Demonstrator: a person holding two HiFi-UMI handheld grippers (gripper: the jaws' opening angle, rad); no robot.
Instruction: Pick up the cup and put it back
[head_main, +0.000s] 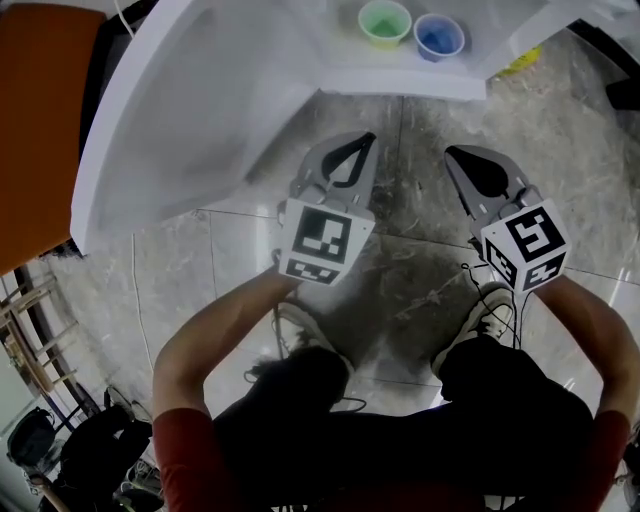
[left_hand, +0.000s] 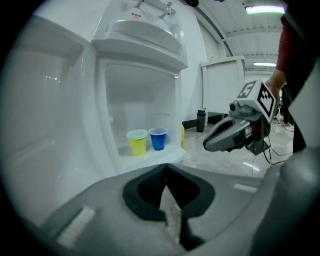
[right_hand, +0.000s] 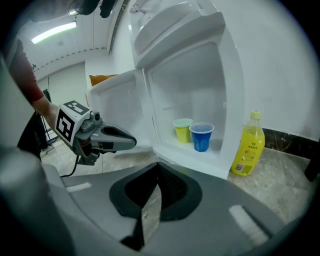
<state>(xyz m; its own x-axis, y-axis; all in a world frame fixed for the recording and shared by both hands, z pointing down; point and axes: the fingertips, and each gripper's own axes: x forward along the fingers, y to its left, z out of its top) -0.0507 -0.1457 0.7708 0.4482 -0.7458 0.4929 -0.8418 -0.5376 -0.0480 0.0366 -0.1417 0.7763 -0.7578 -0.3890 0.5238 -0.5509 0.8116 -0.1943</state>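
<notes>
Two cups stand side by side on the low shelf of an open white fridge: a yellow-green cup (head_main: 384, 22) (left_hand: 137, 142) (right_hand: 183, 130) and a blue cup (head_main: 438, 36) (left_hand: 158, 138) (right_hand: 201, 136). My left gripper (head_main: 362, 140) (left_hand: 166, 167) (right_hand: 132, 141) hovers over the floor in front of the shelf, shut and empty. To its right, my right gripper (head_main: 455, 155) (right_hand: 158, 165) (left_hand: 207, 145) is also shut with nothing in it. Both point toward the cups and stay well short of them.
The fridge door (head_main: 180, 110) swings open at the left. A yellow bottle (right_hand: 248, 147) (head_main: 520, 62) stands on the marble floor just right of the fridge. The person's shoes (head_main: 300, 335) are below the grippers. An orange panel (head_main: 40, 120) sits far left.
</notes>
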